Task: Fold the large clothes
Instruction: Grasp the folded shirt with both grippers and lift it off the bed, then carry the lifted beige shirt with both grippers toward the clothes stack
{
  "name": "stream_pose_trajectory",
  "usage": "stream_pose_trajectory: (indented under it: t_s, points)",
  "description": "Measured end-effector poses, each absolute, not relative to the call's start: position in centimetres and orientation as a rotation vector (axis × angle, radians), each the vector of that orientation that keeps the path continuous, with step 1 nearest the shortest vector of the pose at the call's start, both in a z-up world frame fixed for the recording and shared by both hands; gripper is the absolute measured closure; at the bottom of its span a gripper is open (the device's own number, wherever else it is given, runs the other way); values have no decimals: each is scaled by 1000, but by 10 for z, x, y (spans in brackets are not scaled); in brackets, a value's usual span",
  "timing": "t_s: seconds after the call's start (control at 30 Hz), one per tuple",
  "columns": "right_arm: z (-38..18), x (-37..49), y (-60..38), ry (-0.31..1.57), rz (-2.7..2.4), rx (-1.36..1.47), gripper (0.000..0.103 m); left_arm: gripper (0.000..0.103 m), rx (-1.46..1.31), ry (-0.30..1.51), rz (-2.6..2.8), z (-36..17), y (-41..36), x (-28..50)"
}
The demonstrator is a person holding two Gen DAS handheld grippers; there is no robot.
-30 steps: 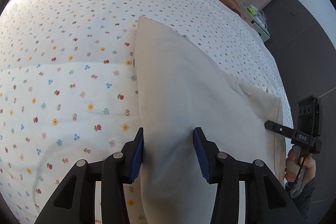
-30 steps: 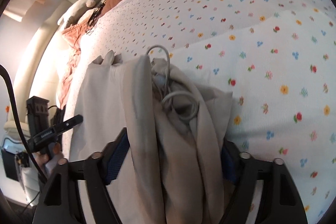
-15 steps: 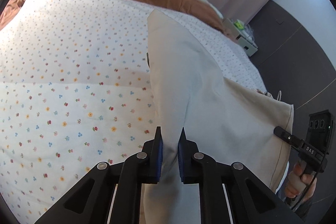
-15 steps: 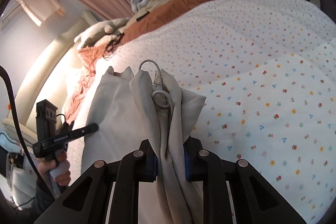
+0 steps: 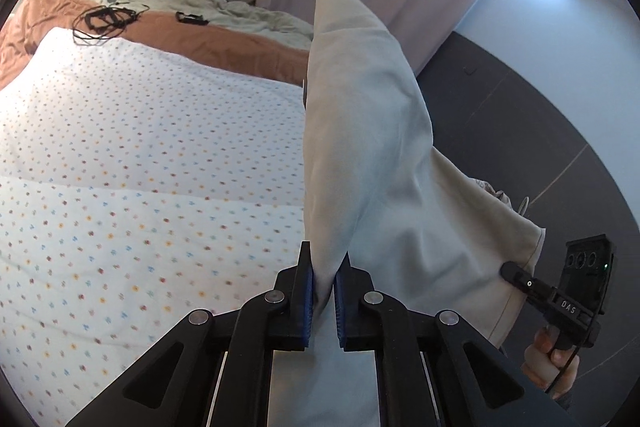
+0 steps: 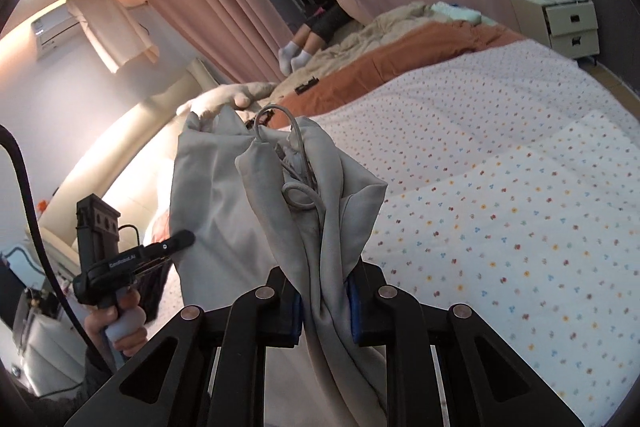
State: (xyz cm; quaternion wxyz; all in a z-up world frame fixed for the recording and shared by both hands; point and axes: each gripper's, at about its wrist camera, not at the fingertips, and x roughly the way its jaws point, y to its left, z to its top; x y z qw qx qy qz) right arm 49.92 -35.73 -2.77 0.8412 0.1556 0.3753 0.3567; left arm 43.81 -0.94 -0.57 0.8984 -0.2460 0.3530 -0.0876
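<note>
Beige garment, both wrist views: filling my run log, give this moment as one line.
phase: lift | left gripper: shut on beige cloth garment | right gripper: shut on bunched drawstring end | garment above white flower-print bedspread

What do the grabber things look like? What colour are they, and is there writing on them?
Both are black plastic. The left gripper and right gripper have blue pads on the fingers and round silver screws on the arms. From afar, each shows a pistol handle, a boxy block with round holes, and small white lettering. A black cable loops past the left one.
</note>
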Motion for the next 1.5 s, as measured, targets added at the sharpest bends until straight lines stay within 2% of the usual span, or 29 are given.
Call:
stream_pose_trajectory:
  t_s: [0.5, 0.93, 1.27, 1.5]
  points:
    - [63, 436, -480, 629, 595, 287, 85, 95, -538, 700, -385, 40, -145, 413]
    - [102, 403, -587, 610, 425, 229, 86, 95, -511, 742, -506, 53, -267, 417]
    - [110, 410, -641, 643, 307, 204, 86, 95, -501, 822, -559, 37, -333, 445]
    - [83, 452, -667, 701, 264, 219, 86, 95, -502, 898, -537, 0, -355, 490]
